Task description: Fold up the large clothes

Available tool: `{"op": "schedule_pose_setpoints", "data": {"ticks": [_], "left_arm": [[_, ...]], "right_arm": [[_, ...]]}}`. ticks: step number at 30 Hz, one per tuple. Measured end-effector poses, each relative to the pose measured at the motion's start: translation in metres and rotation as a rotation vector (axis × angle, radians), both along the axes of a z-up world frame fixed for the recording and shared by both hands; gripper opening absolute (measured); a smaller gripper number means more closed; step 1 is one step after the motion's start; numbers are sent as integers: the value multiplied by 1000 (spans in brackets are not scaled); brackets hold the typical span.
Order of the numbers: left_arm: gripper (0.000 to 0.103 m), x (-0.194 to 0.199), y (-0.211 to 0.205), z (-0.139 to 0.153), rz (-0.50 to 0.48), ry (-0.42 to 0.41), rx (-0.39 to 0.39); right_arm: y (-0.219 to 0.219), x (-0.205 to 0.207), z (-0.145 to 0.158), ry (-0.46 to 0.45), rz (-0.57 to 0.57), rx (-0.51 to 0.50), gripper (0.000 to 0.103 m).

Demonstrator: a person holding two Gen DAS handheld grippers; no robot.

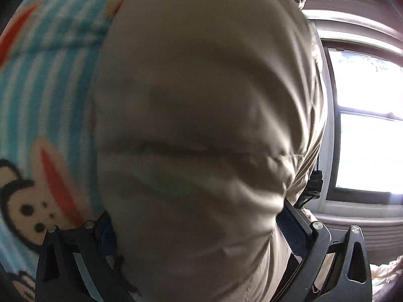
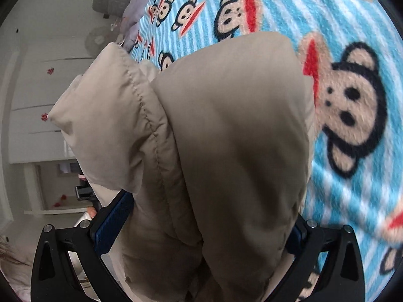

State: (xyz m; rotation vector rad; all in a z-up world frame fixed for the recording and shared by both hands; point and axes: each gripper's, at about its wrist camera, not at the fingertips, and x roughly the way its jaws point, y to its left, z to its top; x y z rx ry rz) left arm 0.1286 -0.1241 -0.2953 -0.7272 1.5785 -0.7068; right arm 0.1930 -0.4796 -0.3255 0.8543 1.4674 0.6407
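Observation:
A beige padded jacket [image 1: 201,125] fills the left wrist view, bulging up between the black fingers of my left gripper [image 1: 196,229], which is shut on a thick fold of it. In the right wrist view the same beige padded jacket [image 2: 214,151] rises between the blue-padded fingers of my right gripper [image 2: 206,224], also shut on bunched fabric. A stitched seam runs down the jacket's left side there. Both sets of fingertips are hidden by cloth.
A blue-and-white striped blanket [image 1: 50,100] printed with cartoon monkeys lies under the jacket and shows again as the blanket [image 2: 340,151] on the right. A bright window [image 1: 365,125] is at the right. White cupboards [image 2: 37,88] stand at the left.

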Motion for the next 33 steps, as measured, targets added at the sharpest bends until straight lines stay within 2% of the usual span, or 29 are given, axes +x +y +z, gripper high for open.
{"op": "schedule_pose_setpoints", "data": {"ticks": [3, 7, 12, 15, 18, 19, 20, 22, 28, 33], "left_arm": [[103, -1, 0, 3, -19, -10, 21], [103, 2, -5, 0, -30, -10, 27], [103, 7, -10, -7, -6, -3, 14], [103, 7, -17, -4, -9, -20, 38], [94, 2, -25, 13, -18, -74, 81], [89, 0, -26, 21, -19, -92, 86], [87, -3, -23, 32, -20, -106, 85], [84, -6, -27, 46, -26, -133, 81], [84, -21, -32, 84, -53, -193, 40], [84, -16, 0, 110, -44, -226, -9]], "right_arm": [[-5, -1, 4, -5, 8, -40, 103], [-7, -2, 10, -27, 95, -93, 103], [-3, 5, -2, -4, 65, -18, 103], [-4, 5, -7, 14, 15, 47, 103], [-4, -2, -3, 14, -13, 95, 96], [-4, -5, -1, 9, -15, 100, 86], [-4, -7, 3, 4, -21, 101, 81], [-2, -10, 12, -8, -38, 107, 76], [13, -16, 48, -59, -56, 175, 76], [38, -18, 82, -110, -68, 207, 76]]}}
